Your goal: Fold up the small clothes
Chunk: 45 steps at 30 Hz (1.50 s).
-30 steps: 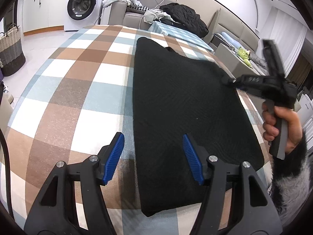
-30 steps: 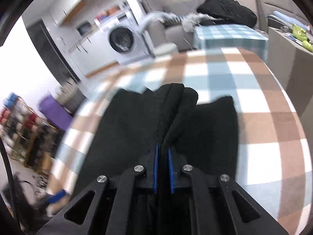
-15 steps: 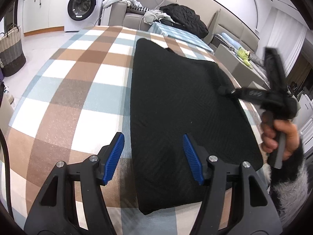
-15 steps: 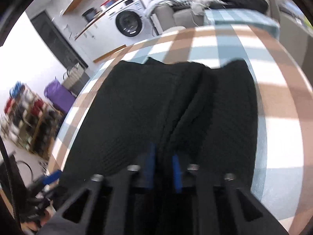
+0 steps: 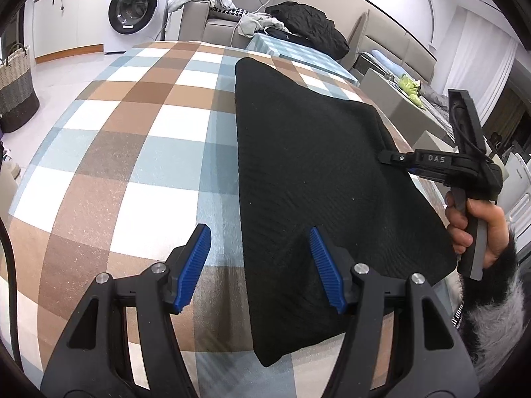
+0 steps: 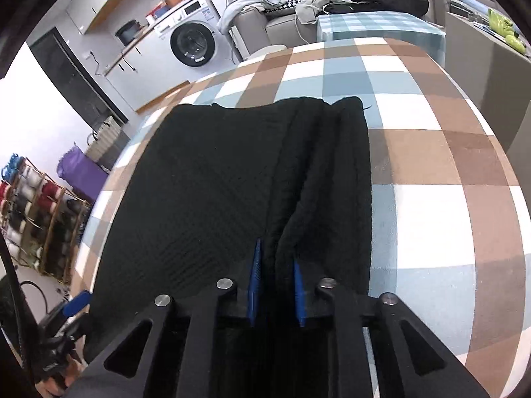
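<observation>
A black knitted garment [image 5: 315,172] lies flat on the checked tablecloth [image 5: 139,152]; it also fills the middle of the right wrist view [image 6: 212,192]. My left gripper [image 5: 259,262] is open and empty, low over the garment's near left edge. My right gripper [image 6: 274,265] has its jaws a little apart, with a raised ridge of the garment's right edge between the blue pads [image 6: 255,268]. In the left wrist view the right gripper [image 5: 385,157] touches the garment's right edge, held by a hand.
A second table with a blue checked cloth [image 5: 292,49] and a sofa with piled clothes [image 5: 298,20] stand beyond the far edge. A washing machine [image 5: 132,10] and a woven basket [image 5: 16,86] are at the left. A grey cabinet [image 6: 497,73] stands at the right.
My right gripper lowered the lifted fold onto the garment, and its jaws parted from tightly shut to a little apart. The garment's right side now lies flatter. My left gripper stayed open in place.
</observation>
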Each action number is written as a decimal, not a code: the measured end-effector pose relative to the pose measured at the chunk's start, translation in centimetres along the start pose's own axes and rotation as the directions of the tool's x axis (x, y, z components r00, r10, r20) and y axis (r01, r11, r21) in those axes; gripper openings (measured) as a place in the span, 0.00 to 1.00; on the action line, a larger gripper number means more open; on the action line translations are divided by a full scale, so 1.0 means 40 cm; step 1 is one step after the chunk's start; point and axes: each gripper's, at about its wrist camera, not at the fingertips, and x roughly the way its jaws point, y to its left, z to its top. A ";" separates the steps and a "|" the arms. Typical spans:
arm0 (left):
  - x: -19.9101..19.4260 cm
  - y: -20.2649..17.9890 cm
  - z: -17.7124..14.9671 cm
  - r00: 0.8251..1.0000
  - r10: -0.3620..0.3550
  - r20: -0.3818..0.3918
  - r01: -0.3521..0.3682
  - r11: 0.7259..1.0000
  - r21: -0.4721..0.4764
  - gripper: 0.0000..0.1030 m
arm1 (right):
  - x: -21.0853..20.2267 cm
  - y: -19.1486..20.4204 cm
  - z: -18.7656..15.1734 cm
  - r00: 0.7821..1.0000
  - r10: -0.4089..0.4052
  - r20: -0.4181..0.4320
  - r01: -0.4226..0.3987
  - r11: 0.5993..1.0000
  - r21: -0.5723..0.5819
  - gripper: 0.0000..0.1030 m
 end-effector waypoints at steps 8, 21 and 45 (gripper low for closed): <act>-0.002 -0.003 0.007 1.000 0.000 0.008 0.000 1.000 0.009 0.58 | 0.028 -0.026 0.056 0.998 0.058 0.011 -0.058 0.996 0.071 0.21; -0.003 -0.002 0.004 1.000 -0.002 -0.006 0.002 1.000 0.016 0.58 | -0.061 0.012 0.091 0.989 0.003 0.146 -0.005 1.000 0.011 0.10; -0.012 0.007 -0.024 1.000 -0.001 -0.015 0.001 1.000 0.014 0.58 | -0.254 0.024 -0.291 0.982 0.149 0.118 -0.152 0.988 0.018 0.14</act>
